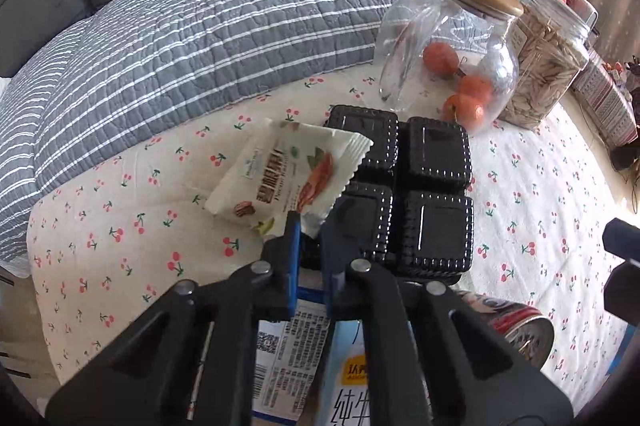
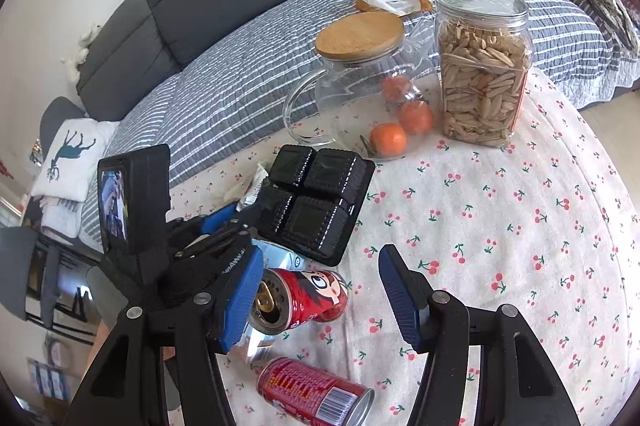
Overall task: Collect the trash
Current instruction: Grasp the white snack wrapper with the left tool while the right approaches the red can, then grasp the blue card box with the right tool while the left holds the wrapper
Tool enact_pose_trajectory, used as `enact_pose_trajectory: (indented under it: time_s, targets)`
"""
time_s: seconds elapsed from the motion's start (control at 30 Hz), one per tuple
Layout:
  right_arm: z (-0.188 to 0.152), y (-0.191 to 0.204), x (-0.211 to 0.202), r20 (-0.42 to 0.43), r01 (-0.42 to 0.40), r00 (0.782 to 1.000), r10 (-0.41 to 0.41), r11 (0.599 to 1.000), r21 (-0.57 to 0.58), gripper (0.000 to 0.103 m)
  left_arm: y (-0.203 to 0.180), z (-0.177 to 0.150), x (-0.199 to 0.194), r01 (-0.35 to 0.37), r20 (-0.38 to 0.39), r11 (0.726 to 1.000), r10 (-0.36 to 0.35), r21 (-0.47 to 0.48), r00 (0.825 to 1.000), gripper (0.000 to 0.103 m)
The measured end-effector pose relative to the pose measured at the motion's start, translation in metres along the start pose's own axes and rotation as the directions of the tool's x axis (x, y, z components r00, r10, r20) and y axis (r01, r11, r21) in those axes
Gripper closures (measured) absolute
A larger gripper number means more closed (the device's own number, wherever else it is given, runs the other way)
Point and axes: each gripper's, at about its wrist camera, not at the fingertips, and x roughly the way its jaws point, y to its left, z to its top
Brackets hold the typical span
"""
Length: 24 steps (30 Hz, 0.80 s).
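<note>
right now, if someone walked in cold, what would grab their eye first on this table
Probably the left gripper, shut on a corner of a cream snack wrapper beside the black four-cell plastic tray mid-table. Next, two red drink cans lying on their sides on the cherry-print cloth: one between the open right gripper's fingers, the other nearer the camera.

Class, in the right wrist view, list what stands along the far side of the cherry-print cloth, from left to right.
Black four-compartment plastic tray → clear glass jug with round wooden lid → clear plastic jar of pale seeds.
</note>
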Motion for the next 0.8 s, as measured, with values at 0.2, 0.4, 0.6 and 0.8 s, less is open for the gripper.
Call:
enact_pose_trajectory:
  time_s: [0.2,0.4,0.6,0.8]
  targets:
    - [-0.002,-0.002,0.000,0.000,0.005,1.000,-0.005,1.000,0.001,0.042,0.019,-0.002,-0.025,0.043,0.016,0.996,-0.042,-0.082,0.999,0.094]
    - [-0.017,0.015,-0.008,-0.022,-0.046,0.999,0.045,0.998,-0.040,0.042,0.041,-0.018,-0.069,0.071,0.055,0.987,-0.064,-0.146,0.996,0.094]
    - [-0.045,0.071,-0.006,-0.039,-0.085,0.996,0.079,0.975,-0.207,0.042,0.091,-0.045,-0.095,0.073,0.007,0.954,-0.074,-0.291,0.997,0.094]
    - [-0.074,0.117,0.040,-0.121,-0.062,0.992,0.021,0.936,-0.347,0.042,0.148,-0.092,-0.132,0.018,-0.026,0.900,-0.033,-0.435,0.999,0.094]
